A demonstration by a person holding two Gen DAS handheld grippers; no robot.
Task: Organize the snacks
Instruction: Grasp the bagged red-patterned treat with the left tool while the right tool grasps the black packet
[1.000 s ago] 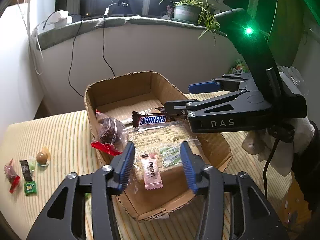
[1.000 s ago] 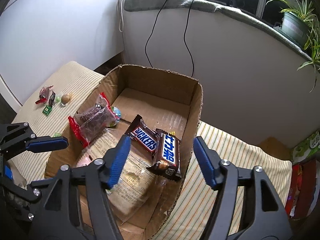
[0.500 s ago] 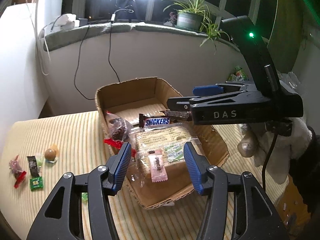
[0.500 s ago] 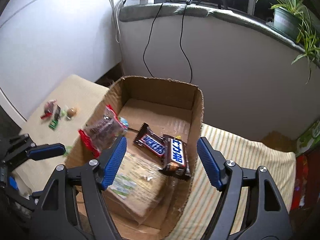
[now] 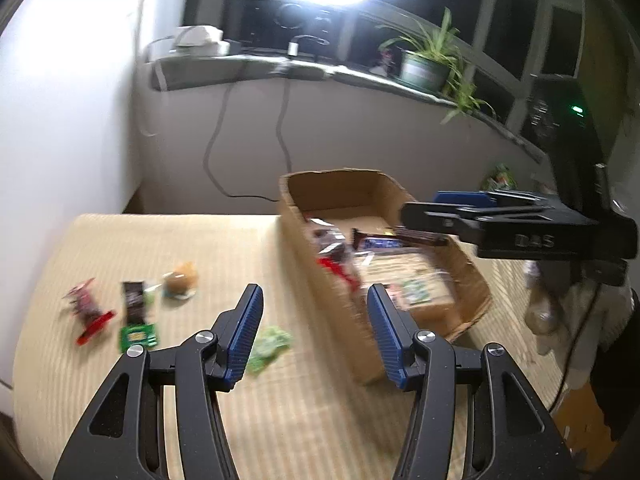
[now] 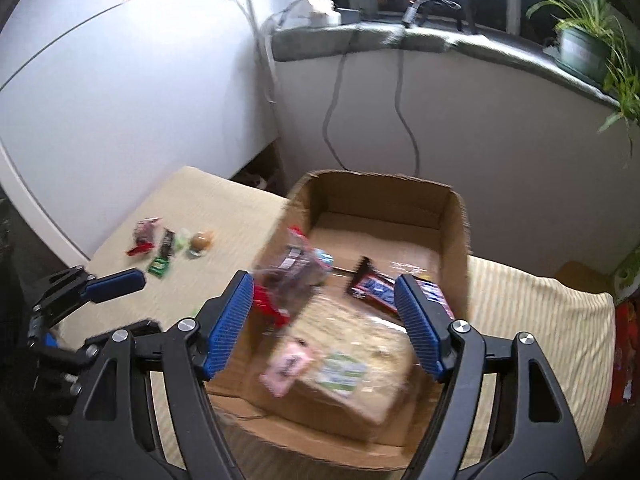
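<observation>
Both grippers released: the left gripper (image 5: 314,330) hangs over the striped cloth (image 5: 160,240), the right gripper (image 6: 325,322) above the cardboard box (image 6: 384,188) (snacks inside, blurred).

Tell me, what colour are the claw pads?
Blue pads, ribbed, on black arms; clearest in the right wrist view.

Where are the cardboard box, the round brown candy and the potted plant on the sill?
cardboard box (image 6: 454,220): right wrist view, on its far right wall.
round brown candy (image 5: 180,278): left wrist view, on the middle of its wrapped ball.
potted plant (image 5: 422,72): left wrist view, on the side of its pot.
</observation>
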